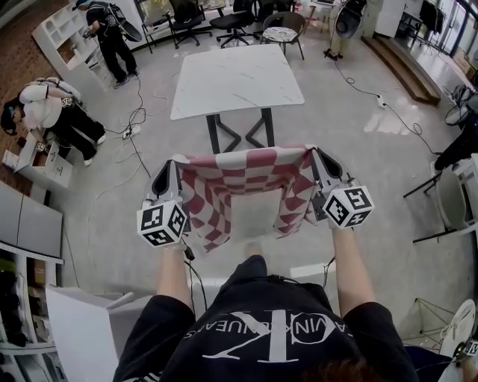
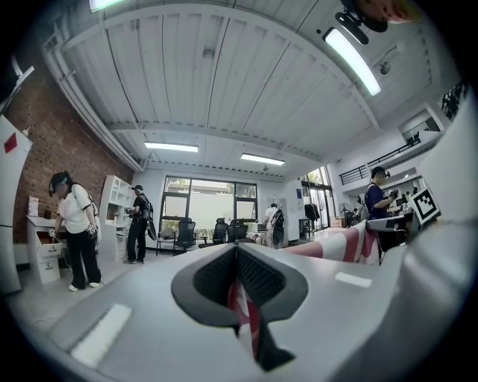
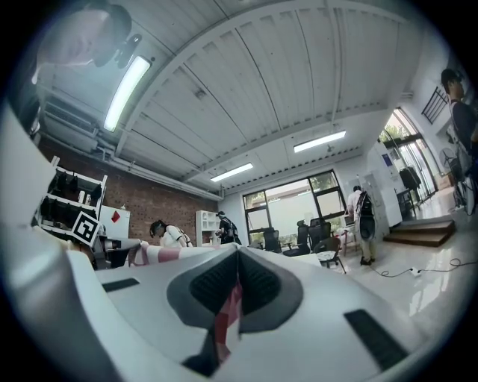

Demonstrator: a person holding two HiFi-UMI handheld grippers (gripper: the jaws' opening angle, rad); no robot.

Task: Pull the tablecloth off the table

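The red-and-white checked tablecloth [image 1: 246,186] hangs in the air in front of me, off the white marble table [image 1: 235,78], which stands bare farther ahead. My left gripper [image 1: 173,166] is shut on the cloth's left top corner and my right gripper [image 1: 314,154] on its right top corner. The top edge is stretched between them and the rest sags down. In the left gripper view a strip of the tablecloth [image 2: 248,322] is pinched in the shut left gripper [image 2: 237,277]. In the right gripper view a fold of the tablecloth [image 3: 226,319] sits in the shut right gripper [image 3: 237,283].
A person crouches by a low white cabinet [image 1: 45,160] at the left, and another person [image 1: 112,33] stands by white shelves [image 1: 63,37] at the back left. Office chairs [image 1: 235,22] stand behind the table. Cables [image 1: 134,123] run over the floor. A white box [image 1: 82,328] lies at my lower left.
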